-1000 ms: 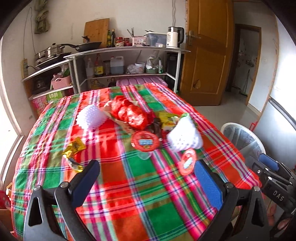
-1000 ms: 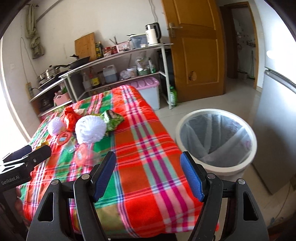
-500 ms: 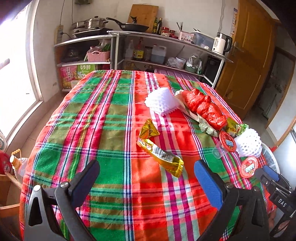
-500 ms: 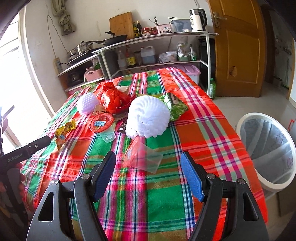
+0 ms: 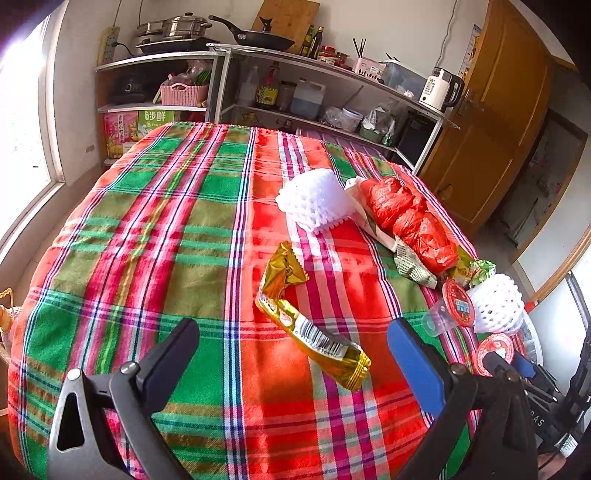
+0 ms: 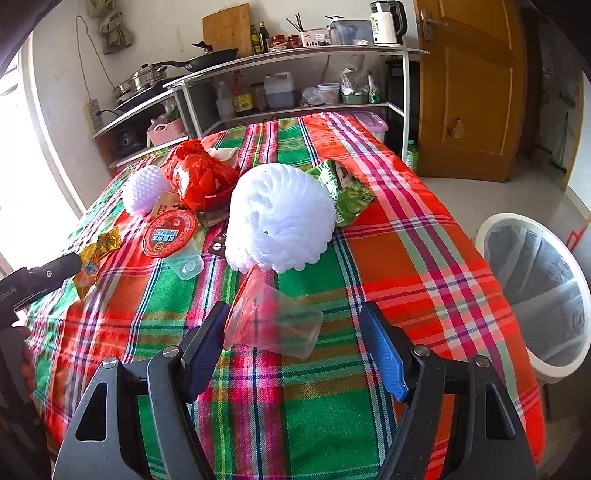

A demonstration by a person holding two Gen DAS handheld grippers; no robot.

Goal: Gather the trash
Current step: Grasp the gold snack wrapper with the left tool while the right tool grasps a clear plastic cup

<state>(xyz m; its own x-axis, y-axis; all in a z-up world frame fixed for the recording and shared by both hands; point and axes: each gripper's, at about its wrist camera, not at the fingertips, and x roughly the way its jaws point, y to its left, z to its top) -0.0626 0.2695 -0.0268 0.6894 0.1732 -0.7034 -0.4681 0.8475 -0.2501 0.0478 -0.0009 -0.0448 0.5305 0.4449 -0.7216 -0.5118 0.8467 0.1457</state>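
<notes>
Left wrist: your left gripper (image 5: 295, 354) is spread wide, gold wrapper (image 5: 310, 325) between its fingers. Right wrist only: right gripper (image 6: 295, 343) agape around clear plastic cup (image 6: 271, 325); lined trash bin (image 6: 535, 299) at 3 o'clock.

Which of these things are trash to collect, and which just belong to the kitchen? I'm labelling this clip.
Trash: long gold foil wrapper, clear crumpled plastic cup, big white foam fruit net, red plastic bag, green snack packet.

Just there: white electric kettle, black frying pan, wooden chopping board.
</notes>
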